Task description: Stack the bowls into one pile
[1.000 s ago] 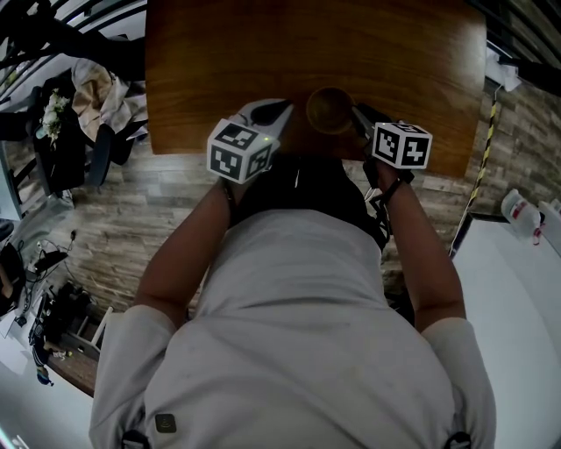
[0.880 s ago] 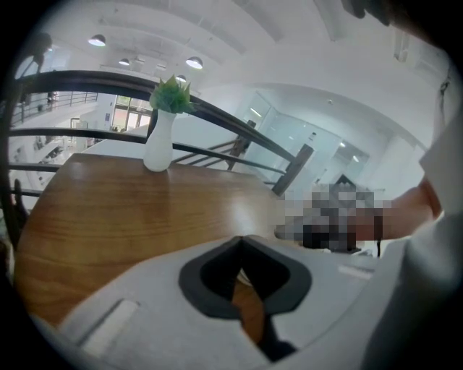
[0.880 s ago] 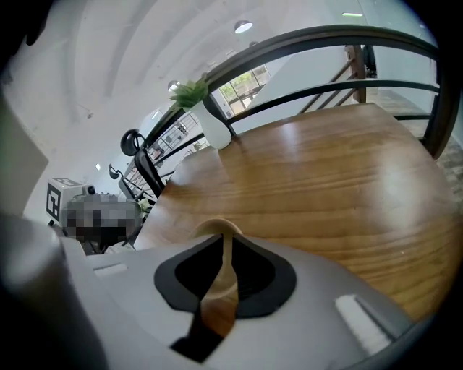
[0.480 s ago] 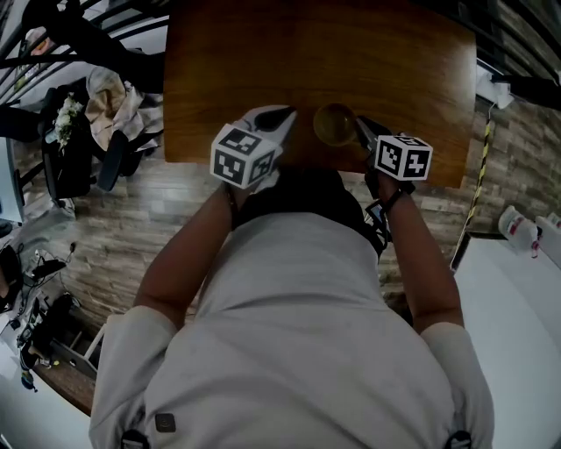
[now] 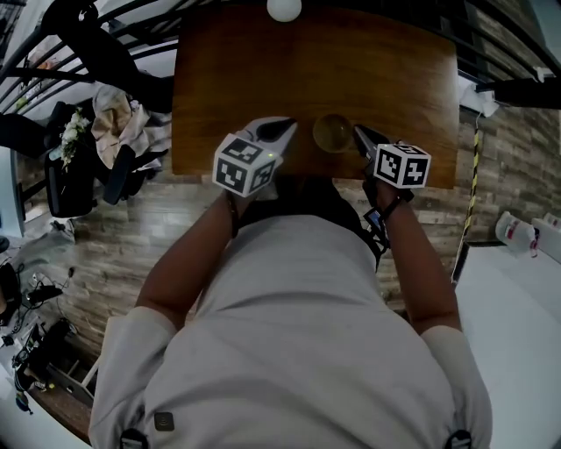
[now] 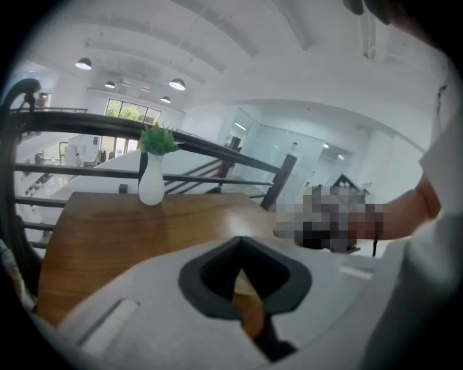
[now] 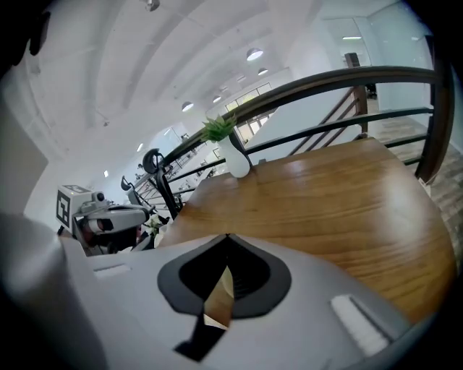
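A brown wooden bowl pile (image 5: 333, 131) stands near the front edge of the wooden table (image 5: 263, 70); how many bowls it holds cannot be made out. My left gripper (image 5: 287, 128) hovers just left of it, jaws closed to a point. My right gripper (image 5: 358, 131) sits close against its right side, also shut. In the left gripper view the left gripper (image 6: 241, 240) has its jaws meeting, nothing between them. The right gripper (image 7: 228, 237) looks the same in its own view. Neither gripper view shows the bowls.
A white vase (image 5: 283, 9) with a green sprig stands at the table's far edge, also the vase (image 6: 151, 184) and vase (image 7: 237, 162). A dark railing (image 7: 325, 79) runs behind the table. Clutter (image 5: 105, 131) lies on the floor at left; a white surface (image 5: 517, 307) at right.
The head view has tipped up, so the far table edge and vase now show. Both grippers keep about the same places on either side of the bowl pile.
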